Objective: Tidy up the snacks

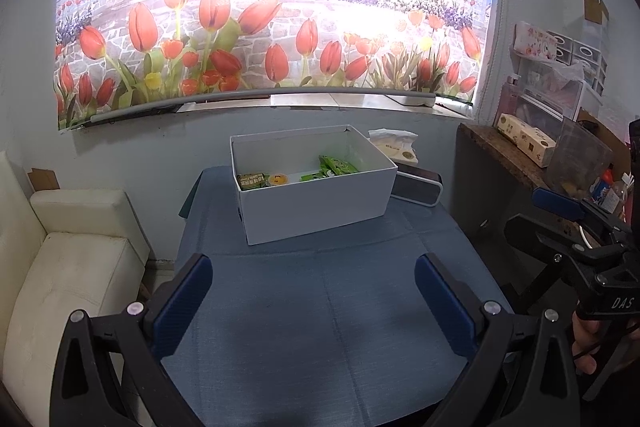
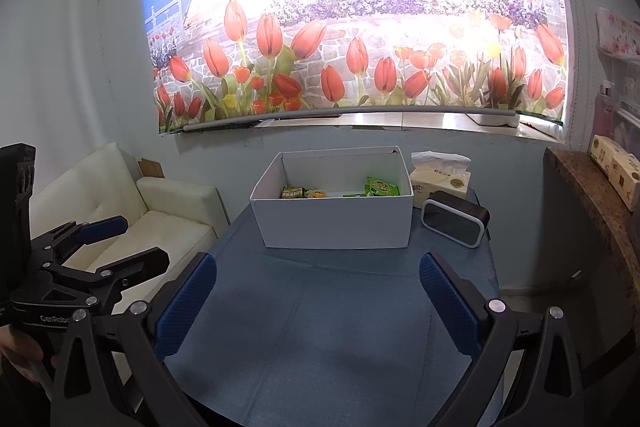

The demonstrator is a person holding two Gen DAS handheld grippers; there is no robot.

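Hovering low over the near end of a table covered with a blue cloth (image 1: 320, 307), the left gripper (image 1: 314, 301) is held with its fingers spread wide and nothing between the blue pads (image 1: 182, 303). The right gripper (image 2: 318, 301) is likewise held with its fingers wide apart and empty above the same cloth.

Toward the far end of the table a white box (image 1: 320, 203) is set, open at the top. Inside it the snacks are seen: a dark green packet (image 1: 252, 181) at the left, a small yellow-orange cup (image 1: 279, 179) just beside it, and bright green packets (image 1: 336, 166) toward the right. The same contents are visible in the right wrist view, with the green packets (image 2: 380, 187) lying against the box's right side. No snacks are seen on the bare cloth.

Just right of the box a dark, white-rimmed clock (image 2: 454, 219) is placed, and behind it a tissue pack (image 2: 440, 179). A cream sofa (image 1: 60, 267) is seen at the left of the table, a tulip-print blind (image 1: 260, 27) on the far wall, and a cluttered brown shelf (image 1: 512, 155) at the right. In the left wrist view the right gripper is seen at the right edge, held by a hand (image 1: 588, 343).
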